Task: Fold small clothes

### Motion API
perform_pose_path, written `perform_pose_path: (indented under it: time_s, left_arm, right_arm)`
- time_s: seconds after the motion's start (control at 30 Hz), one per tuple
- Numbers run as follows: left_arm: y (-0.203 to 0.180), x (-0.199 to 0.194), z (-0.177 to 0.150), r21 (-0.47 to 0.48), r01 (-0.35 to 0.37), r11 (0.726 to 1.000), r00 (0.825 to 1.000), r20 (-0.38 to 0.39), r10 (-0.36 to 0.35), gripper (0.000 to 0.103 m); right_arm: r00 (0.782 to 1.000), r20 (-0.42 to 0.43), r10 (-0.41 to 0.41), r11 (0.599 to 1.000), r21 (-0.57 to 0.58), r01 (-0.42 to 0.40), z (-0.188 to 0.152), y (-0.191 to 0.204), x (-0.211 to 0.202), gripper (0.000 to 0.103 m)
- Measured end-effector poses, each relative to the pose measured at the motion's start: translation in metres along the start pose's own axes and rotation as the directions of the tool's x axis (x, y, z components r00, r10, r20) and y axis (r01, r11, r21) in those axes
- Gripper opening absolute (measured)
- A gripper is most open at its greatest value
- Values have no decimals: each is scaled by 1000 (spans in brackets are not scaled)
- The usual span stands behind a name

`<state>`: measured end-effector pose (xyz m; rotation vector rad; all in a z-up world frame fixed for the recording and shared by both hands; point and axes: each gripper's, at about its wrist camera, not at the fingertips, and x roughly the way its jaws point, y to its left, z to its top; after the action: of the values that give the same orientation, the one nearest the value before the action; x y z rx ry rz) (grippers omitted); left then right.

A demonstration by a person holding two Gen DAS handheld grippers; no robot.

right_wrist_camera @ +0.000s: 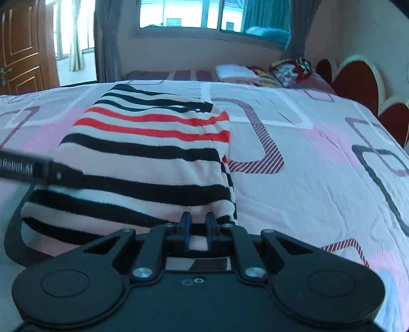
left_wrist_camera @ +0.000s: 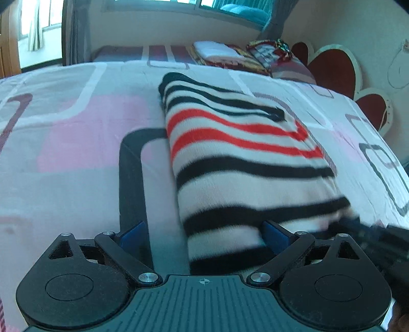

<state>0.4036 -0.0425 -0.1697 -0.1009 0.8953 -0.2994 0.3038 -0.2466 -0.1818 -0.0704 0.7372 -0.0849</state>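
Note:
A small white knit garment with black and red stripes (left_wrist_camera: 242, 158) lies folded lengthwise on the bed; it also shows in the right wrist view (right_wrist_camera: 143, 163). My left gripper (left_wrist_camera: 204, 237) is open wide, its blue pads either side of the garment's near left edge. My right gripper (right_wrist_camera: 198, 229) has its blue pads close together on the garment's near right hem, which passes between them. The left gripper's black body (right_wrist_camera: 25, 169) enters the right wrist view from the left. The right gripper (left_wrist_camera: 370, 237) appears blurred at the right of the left wrist view.
The bed sheet (right_wrist_camera: 319, 178) is pink and white with rounded rectangle patterns. Folded cloth and cushions (right_wrist_camera: 268, 72) lie at the far end. A red heart-shaped headboard (right_wrist_camera: 363, 84) stands at the right. A window (right_wrist_camera: 191, 12) and a wooden door (right_wrist_camera: 23, 46) are beyond.

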Motion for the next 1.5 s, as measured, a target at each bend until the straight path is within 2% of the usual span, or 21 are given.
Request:
perform_pose_path:
  time_s: [0.1, 0.17, 0.27, 0.4, 0.53, 0.7, 0.87, 1.0, 1.03, 1.17, 1.37, 1.5]
  left_arm:
    - [-4, 7, -8, 20, -7, 1000, 1000, -15, 7, 96]
    - [-3, 7, -9, 1, -5, 1000, 1000, -17, 5, 98]
    - [-5, 4, -8, -3, -18, 1000, 1000, -21, 18, 98]
    - [-8, -4, -3, -26, -25, 999, 1000, -14, 25, 98]
    - [-17, -16, 11, -17, -22, 1000, 1000, 13, 23, 98]
    - [-21, -25, 37, -28, -30, 999, 998, 48, 31, 98]
    - [-16, -21, 57, -30, -68, 997, 996, 62, 70, 98]
    - [-7, -11, 66, -54, -92, 994, 994, 59, 95, 98]
    - [-3, -7, 67, -68, -93, 993, 994, 52, 96, 98]
    - [8, 10, 63, -97, -100, 990, 995, 22, 102, 98]
    - [18, 29, 58, -142, -32, 989, 999, 1, 32, 98]
    - [17, 43, 57, -164, 21, 986, 999, -21, -25, 98]
  right_arm:
    - [999, 35, 7, 999, 35, -8, 6, 0, -13, 14]
    - [999, -34, 19, 1000, -3, -19, -1, 0, -4, 14]
    - [998, -56, 42, 999, -16, -43, 4, -5, -5, 14]
    - [994, -49, 94, 995, -25, -95, 23, -14, -18, 22]
    - [990, -77, 118, 985, -119, -127, 37, -23, -23, 26]
    - [983, -100, 152, 980, -114, -163, 54, -44, -25, 32]
    - [980, -108, 168, 968, -168, -185, 82, -53, -21, 37]
    - [979, -89, 182, 960, -199, -197, 102, -54, -12, 49]
    - [979, -83, 186, 962, -186, -198, 104, -55, -8, 55]
    - [967, -110, 230, 968, -79, -240, 93, -56, 21, 56]
    - [951, -114, 287, 957, 77, -279, 75, -62, 48, 61]
    - [929, -110, 354, 924, 196, -329, 69, -75, 62, 63]
